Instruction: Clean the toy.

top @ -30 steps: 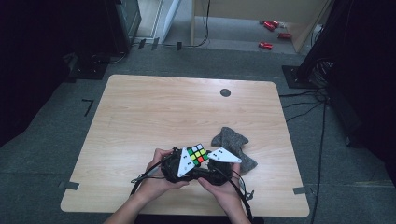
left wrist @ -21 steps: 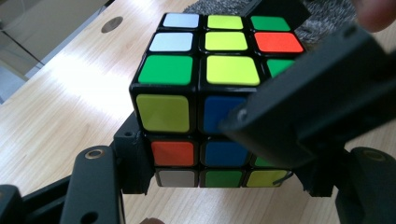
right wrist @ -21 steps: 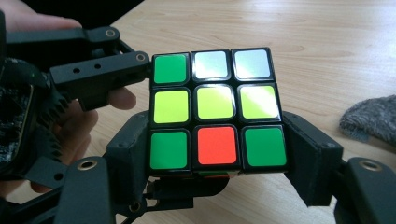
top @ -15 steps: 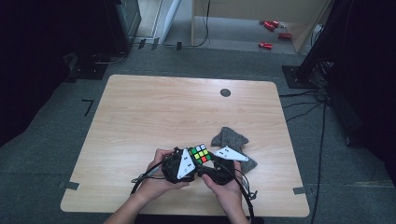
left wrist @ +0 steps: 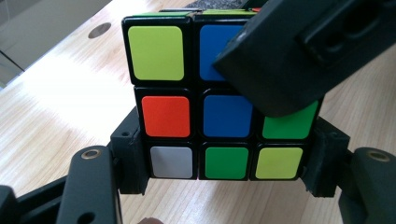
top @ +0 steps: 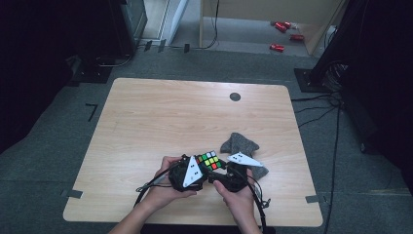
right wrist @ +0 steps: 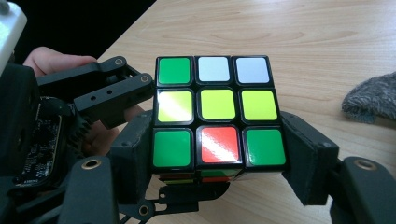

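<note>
Your left gripper point(top: 197, 171) and right gripper point(top: 225, 176) both clamp their jaws on the multicoloured plastic puzzle cube point(top: 211, 160), held between them just above the near edge of the light wooden surface point(top: 160, 117); each grips a different layer, so twist about the axis between them.

A person's two hands hold the left gripper point(top: 187, 171) and right gripper point(top: 234, 171) together around a puzzle cube point(top: 211, 160) near the front edge of a wooden table point(top: 160, 117). A grey cloth point(top: 240, 145) lies just right of the cube; red objects point(top: 283, 34) dot the far floor.
</note>
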The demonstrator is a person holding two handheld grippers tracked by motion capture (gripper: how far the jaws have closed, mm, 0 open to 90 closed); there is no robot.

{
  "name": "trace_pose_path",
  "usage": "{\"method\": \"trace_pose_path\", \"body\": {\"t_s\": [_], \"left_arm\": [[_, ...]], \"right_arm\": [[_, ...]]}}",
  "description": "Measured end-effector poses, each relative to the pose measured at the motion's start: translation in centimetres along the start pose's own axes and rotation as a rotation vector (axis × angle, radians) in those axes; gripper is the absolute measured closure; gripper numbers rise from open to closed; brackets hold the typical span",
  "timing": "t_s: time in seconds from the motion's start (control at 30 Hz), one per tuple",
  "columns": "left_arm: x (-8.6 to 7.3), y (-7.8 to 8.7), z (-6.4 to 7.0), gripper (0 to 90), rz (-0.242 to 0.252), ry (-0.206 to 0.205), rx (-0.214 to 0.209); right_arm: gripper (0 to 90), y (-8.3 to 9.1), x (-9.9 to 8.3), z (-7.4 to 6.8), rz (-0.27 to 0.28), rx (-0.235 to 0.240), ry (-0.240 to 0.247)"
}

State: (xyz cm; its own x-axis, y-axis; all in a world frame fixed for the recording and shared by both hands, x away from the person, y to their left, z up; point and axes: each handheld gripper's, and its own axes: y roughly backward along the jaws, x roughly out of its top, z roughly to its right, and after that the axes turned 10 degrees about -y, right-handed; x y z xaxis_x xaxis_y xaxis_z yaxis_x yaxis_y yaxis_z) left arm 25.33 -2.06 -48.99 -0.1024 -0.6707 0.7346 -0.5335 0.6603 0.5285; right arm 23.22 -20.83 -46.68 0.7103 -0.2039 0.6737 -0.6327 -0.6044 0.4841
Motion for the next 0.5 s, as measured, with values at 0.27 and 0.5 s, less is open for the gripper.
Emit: {"method": "trace_pose_path", "body": {"t_s": [0.27,0.5], "left_arm": [[-0.37,0.11,-0.07,35.0,0.014,0.011,-0.012],[-0.86,-0.03,-0.61,35.0,-0.012,0.038,-0.018]], "right_arm": [[33.0,-0.09,0.38,0.59,-0.037,0.040,-0.033],[26.8,0.00,0.62,0.80,-0.019,0.024,-0.011]]}}
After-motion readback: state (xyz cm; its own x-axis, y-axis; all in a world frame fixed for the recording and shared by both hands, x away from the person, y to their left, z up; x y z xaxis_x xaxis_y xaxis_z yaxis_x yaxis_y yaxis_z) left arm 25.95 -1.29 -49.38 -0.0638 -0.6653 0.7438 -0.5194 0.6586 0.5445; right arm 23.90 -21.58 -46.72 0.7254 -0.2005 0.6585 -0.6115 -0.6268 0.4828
